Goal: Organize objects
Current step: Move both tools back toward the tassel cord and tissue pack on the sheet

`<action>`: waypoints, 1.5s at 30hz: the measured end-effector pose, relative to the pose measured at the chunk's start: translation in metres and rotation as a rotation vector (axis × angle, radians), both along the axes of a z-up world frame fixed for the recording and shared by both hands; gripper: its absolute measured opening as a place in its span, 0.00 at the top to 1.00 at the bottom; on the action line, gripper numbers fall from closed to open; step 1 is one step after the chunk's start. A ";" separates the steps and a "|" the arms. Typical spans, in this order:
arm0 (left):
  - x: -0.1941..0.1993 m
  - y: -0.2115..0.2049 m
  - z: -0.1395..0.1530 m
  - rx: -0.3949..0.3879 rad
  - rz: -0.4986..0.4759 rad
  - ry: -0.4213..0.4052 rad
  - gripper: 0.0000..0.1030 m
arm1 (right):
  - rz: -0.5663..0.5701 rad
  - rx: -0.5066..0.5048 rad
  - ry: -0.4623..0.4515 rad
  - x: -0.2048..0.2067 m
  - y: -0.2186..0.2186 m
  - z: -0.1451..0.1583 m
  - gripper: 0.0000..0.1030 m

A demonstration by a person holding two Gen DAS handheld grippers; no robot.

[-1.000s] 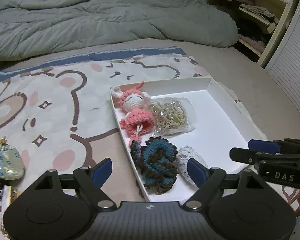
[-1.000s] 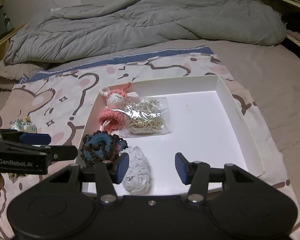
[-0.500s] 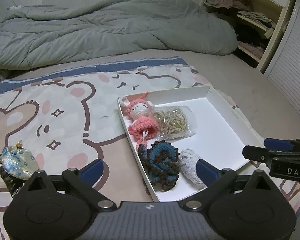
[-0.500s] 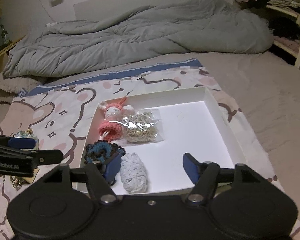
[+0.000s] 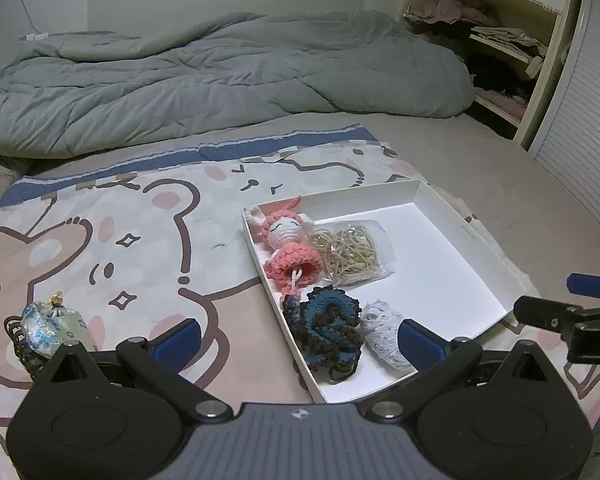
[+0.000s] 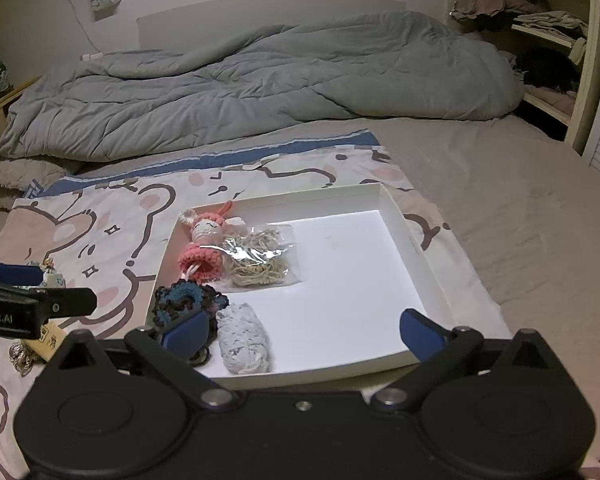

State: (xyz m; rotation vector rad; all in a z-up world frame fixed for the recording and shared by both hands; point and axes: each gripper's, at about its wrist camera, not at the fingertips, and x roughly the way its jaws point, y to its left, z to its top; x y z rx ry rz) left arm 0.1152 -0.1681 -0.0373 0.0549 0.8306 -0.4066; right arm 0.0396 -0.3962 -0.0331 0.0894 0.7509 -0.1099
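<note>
Being opened wide with nothing between their jaws, the left gripper (image 5: 298, 338) and right gripper (image 6: 302, 330) are being held over the white tray (image 5: 466, 246), while the blue pouch (image 5: 52, 330), judged next for collection, is lying at nine o'clock.

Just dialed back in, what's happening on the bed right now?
Small items are being sorted into the white tray. Four already lie along its left side: a pink crochet doll, a bag of cord, a dark blue crochet piece and a white crochet piece. Both grippers are empty: the left gripper hangs wide open, the right gripper is opening its jaws above the tray. A blue pouch sits outside on the sheet.
</note>
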 end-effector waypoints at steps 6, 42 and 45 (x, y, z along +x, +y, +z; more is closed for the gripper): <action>-0.005 0.001 0.001 0.009 -0.001 -0.010 0.00 | -0.019 0.018 -0.005 -0.004 -0.004 0.000 0.00; 0.007 0.156 0.015 0.058 0.251 -0.074 0.00 | 0.155 0.021 -0.028 0.052 0.106 0.002 0.00; 0.008 0.174 0.013 0.065 0.277 -0.075 0.00 | 0.183 0.013 -0.027 0.056 0.121 0.003 0.00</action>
